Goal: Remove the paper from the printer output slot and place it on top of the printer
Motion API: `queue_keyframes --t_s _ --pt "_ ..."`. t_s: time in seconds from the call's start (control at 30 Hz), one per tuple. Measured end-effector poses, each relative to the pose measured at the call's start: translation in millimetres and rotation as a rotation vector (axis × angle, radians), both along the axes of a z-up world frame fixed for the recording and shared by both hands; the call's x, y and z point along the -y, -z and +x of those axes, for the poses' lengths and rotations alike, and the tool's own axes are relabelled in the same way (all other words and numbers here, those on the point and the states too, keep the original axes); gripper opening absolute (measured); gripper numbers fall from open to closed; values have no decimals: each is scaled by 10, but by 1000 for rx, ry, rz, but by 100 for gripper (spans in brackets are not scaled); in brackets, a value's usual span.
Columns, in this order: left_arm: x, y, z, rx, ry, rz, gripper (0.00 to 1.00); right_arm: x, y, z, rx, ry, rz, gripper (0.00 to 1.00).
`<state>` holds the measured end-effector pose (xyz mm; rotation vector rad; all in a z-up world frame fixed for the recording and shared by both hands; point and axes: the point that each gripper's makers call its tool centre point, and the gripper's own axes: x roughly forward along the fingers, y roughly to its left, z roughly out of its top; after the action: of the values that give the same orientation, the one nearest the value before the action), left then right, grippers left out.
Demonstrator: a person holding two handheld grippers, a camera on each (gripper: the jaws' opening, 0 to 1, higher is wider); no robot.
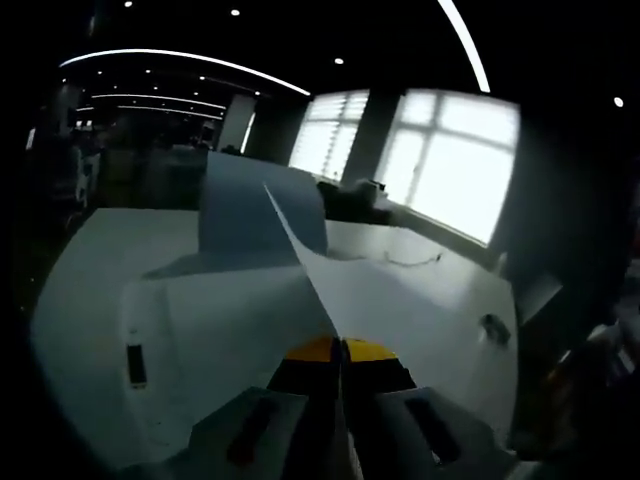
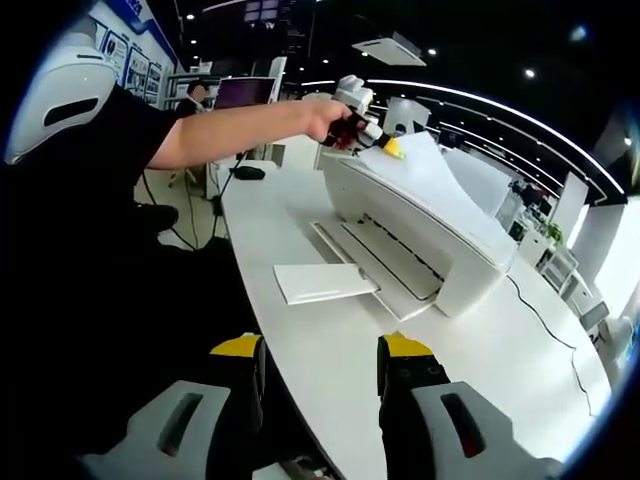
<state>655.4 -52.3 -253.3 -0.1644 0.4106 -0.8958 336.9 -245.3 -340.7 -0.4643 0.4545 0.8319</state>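
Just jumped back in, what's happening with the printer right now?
The left gripper, held in a person's outstretched hand, is shut on a sheet of paper and holds it over the top of the white printer. The sheet curves upward and is not yet lying flat there. The right gripper hangs back over the edge of the white table, open and empty. Another sheet lies on the table beside the printer's tray.

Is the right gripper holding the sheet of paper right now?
No. The right gripper is open and empty above the table; the left gripper pinches the paper over the printer.
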Motion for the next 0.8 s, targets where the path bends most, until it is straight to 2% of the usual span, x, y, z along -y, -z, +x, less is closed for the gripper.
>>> queue_keyframes --t_s 0.57,0.8 --pt "-46 56 46 2 -17 36 6 -8 7 -2 -1 -5 -1 40" --pt "-93 68 96 54 -33 117 15 -9 -10 -11 5 -7 -3 40"
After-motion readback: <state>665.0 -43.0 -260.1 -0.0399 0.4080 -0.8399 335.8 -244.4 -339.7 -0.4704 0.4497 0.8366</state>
